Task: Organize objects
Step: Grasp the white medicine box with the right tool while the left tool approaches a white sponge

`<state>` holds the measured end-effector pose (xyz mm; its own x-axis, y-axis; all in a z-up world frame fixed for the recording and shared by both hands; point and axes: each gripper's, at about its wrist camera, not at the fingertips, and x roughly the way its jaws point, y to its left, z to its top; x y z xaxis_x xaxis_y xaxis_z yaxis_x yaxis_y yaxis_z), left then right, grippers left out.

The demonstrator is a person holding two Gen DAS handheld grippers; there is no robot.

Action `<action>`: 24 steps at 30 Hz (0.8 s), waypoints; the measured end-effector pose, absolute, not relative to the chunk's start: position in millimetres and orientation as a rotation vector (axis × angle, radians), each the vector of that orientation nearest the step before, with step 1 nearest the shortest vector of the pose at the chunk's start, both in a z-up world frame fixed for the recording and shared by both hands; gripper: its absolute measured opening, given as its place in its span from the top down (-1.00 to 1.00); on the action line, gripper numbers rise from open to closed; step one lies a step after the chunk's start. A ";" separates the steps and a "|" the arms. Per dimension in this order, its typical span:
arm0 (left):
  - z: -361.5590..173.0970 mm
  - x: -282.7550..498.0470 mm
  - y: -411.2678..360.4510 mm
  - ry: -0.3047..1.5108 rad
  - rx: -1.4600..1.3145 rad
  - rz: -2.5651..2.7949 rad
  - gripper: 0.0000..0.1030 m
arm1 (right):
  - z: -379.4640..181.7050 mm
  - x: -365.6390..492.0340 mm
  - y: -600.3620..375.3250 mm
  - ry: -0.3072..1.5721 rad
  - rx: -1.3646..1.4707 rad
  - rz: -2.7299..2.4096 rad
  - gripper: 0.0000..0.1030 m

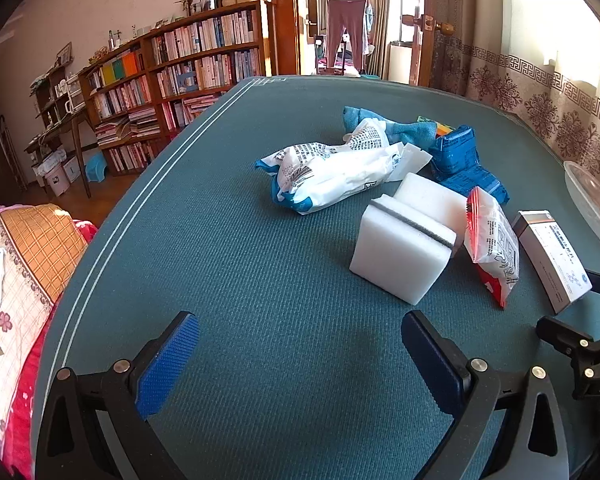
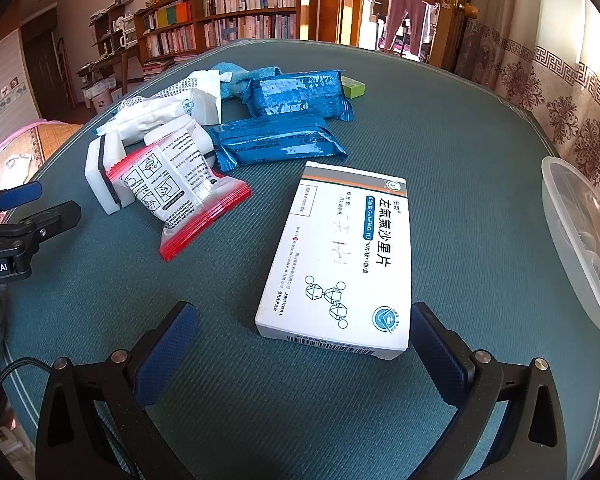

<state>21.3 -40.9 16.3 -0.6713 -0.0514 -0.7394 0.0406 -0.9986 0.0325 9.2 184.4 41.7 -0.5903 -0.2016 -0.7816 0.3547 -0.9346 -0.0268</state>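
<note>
A white medicine box lies flat on the green table mat, just ahead of my open, empty right gripper; its near right corner is by the right finger. It also shows in the left wrist view. A red-edged white packet leans on white sponge blocks. Two blue packets, white bags and a blue cloth lie behind. My left gripper is open and empty, short of the sponge blocks and red-edged packet.
A clear plastic tub stands at the table's right edge, also in the left wrist view. A small green box lies behind the blue packets. A bed with patterned bedding is left of the table; bookshelves stand behind.
</note>
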 end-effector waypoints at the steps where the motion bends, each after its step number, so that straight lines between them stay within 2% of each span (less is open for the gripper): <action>1: 15.5 20.6 -42.1 -0.017 1.256 -2.822 -0.93 | 41.7 8.3 184.7 0.258 1.218 -2.539 -1.00; 6: 23.2 21.9 -49.6 0.030 1.234 -2.840 -0.89 | 44.8 3.9 193.2 0.184 1.224 -2.531 -1.00; 11: 23.8 21.1 -49.5 0.035 1.250 -2.863 -0.89 | 51.7 -4.6 207.2 -0.006 1.212 -2.497 -0.98; 17: 26.7 18.6 -44.9 0.055 1.244 -2.897 -0.90 | 56.8 -16.1 205.6 -0.015 1.182 -2.515 -0.61; 19: 25.3 15.5 -35.6 0.017 1.257 -2.912 -0.90 | 54.9 -22.1 202.4 -0.017 1.194 -2.508 -0.55; 24: 25.3 4.4 -15.2 -0.056 1.270 -2.956 -0.90 | 53.6 -24.3 193.6 0.097 1.190 -2.572 -0.28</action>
